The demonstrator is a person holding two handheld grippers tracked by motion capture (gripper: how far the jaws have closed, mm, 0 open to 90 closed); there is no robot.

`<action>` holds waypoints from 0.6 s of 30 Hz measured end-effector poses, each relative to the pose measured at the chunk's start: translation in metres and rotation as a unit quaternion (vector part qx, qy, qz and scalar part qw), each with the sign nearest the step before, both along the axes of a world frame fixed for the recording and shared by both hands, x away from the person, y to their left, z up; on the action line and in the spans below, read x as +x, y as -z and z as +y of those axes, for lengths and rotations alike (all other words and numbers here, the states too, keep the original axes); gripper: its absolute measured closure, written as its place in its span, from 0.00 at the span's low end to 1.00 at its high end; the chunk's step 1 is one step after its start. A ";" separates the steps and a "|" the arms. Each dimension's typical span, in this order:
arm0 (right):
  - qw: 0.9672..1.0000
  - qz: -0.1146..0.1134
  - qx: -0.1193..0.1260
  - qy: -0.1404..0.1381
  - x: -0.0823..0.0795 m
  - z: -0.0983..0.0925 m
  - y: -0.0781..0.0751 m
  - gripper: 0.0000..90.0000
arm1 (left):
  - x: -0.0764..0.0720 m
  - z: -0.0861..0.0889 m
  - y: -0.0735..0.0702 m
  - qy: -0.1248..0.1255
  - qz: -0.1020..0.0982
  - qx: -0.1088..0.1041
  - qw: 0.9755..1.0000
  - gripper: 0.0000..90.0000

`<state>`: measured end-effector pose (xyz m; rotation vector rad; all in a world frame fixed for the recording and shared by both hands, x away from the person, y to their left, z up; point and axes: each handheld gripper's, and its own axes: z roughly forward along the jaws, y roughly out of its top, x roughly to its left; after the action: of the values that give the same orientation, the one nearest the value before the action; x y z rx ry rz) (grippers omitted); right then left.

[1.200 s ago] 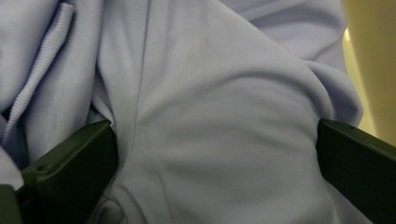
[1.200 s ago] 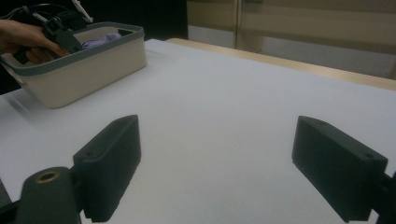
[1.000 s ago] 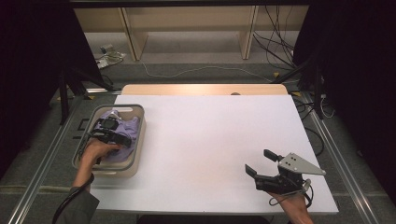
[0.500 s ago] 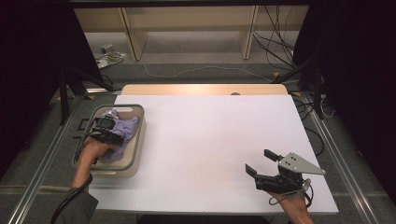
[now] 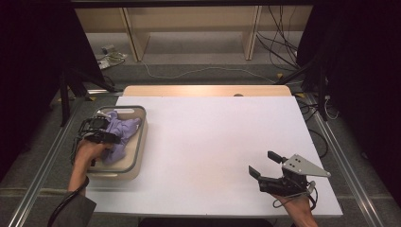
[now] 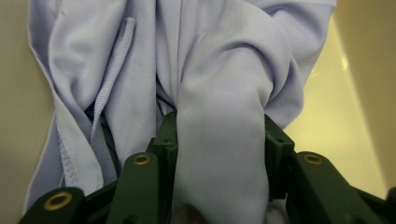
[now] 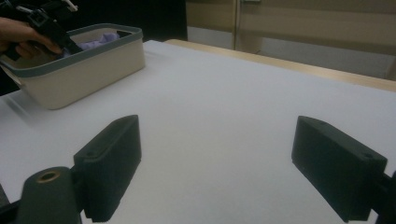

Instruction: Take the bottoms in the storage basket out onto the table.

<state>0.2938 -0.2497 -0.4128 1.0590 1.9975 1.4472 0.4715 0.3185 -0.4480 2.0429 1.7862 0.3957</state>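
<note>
The high view is evenly lit from above: the white table (image 5: 222,142) is bright and nearly shadowless, while both side edges and the upper corners of the frame fall into deep black. The picture is soft, with mild grain. In the left gripper view the lilac cloth (image 6: 219,116) is lit softly, folds shading grey; the jaws at the bottom edge are dark and slightly blurred. The right gripper view is dimmer, with a faint sheen on the tabletop; the basin (image 7: 79,70) at upper left is soft, and its background is dark.
</note>
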 end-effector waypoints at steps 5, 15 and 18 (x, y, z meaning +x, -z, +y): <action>1.000 -0.001 -0.003 -0.002 0.000 0.000 -0.001 0.19 | -0.002 0.007 -0.009 -0.006 -0.018 -0.042 0.999 0.66; 1.000 -0.001 -0.002 -0.002 -0.001 -0.001 -0.001 0.19 | -0.005 0.013 -0.019 -0.009 -0.042 -0.093 0.995 0.66; 1.000 -0.001 -0.003 -0.002 0.000 -0.001 -0.001 0.19 | -0.007 0.015 -0.024 -0.010 -0.051 -0.109 0.993 0.66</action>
<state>0.2933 -0.2505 -0.4119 1.0510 2.0017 1.4426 0.4648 0.3333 -0.4241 1.8235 1.7105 0.2904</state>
